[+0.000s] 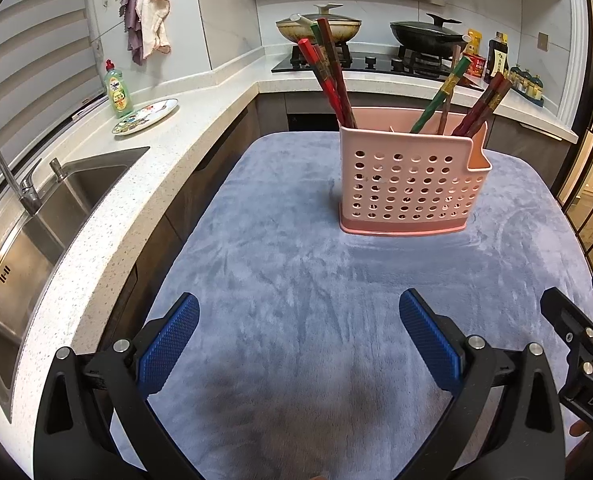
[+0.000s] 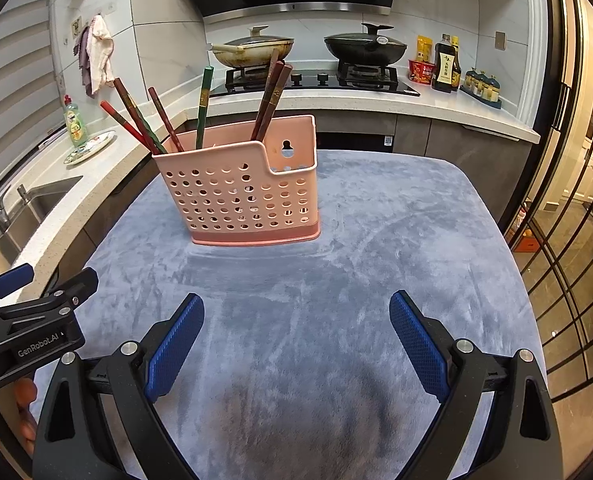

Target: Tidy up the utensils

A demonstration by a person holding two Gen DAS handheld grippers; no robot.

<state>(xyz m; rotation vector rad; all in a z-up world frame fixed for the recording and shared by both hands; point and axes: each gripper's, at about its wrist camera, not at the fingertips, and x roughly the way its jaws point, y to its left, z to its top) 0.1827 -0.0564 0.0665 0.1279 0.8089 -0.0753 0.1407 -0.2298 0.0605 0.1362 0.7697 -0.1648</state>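
A pink perforated utensil holder [image 1: 410, 188] stands upright on a grey-blue cloth [image 1: 296, 280]; it also shows in the right wrist view [image 2: 240, 196]. Several red, brown and green chopsticks [image 1: 330, 72] stand in it, leaning left and right, and also show in the right wrist view [image 2: 136, 118]. My left gripper [image 1: 298, 332] is open and empty, low over the cloth, well short of the holder. My right gripper [image 2: 296, 332] is open and empty, also short of the holder. Each gripper shows at the edge of the other's view: the right gripper [image 1: 576, 332] and the left gripper [image 2: 36, 300].
A white counter [image 1: 168, 152] with a steel sink [image 1: 40, 216], a dish soap bottle [image 1: 117, 90] and a plate [image 1: 146, 116] lies to the left. A hob with two lidded pans [image 2: 252, 50] and sauce bottles [image 2: 444, 64] sits behind. A glass partition [image 2: 568, 240] stands on the right.
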